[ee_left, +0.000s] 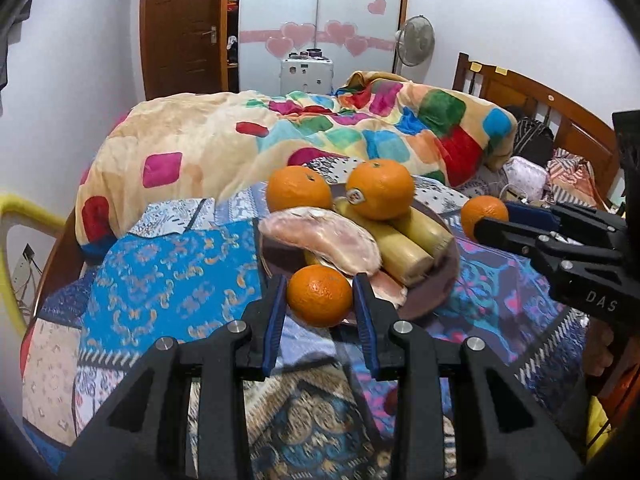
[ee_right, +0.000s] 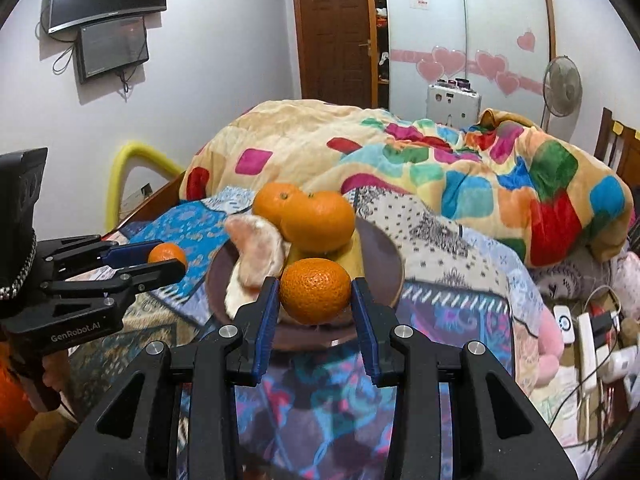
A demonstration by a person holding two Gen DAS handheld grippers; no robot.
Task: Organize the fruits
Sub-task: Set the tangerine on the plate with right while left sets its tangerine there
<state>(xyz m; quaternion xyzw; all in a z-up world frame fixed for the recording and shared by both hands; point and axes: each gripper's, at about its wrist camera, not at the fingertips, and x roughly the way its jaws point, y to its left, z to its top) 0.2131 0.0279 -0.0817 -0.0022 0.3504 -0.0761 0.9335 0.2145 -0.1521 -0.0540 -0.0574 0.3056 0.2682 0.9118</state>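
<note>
A: What is gripped by the tongs?

B: An orange (ee_left: 319, 295) is grasped between the blue pads (ee_left: 276, 322) of the left gripper (ee_left: 320, 284), at the near rim of the dark plate (ee_left: 450, 258). A second orange (ee_right: 315, 290) is clenched in the right gripper (ee_right: 314, 286), also at the plate's edge.

A: And farther out?

B: On the plate, two more oranges (ee_left: 298, 194) are seen stacked on yellow bananas (ee_left: 404, 248), beside peeled pomelo segments (ee_left: 320, 238). The plate is set on a patterned bedspread (ee_left: 168, 272), with a colourful checked blanket (ee_left: 360, 132) bunched behind it. A wooden door (ee_left: 182, 28) and a standing fan (ee_left: 416, 40) are visible beyond.
</note>
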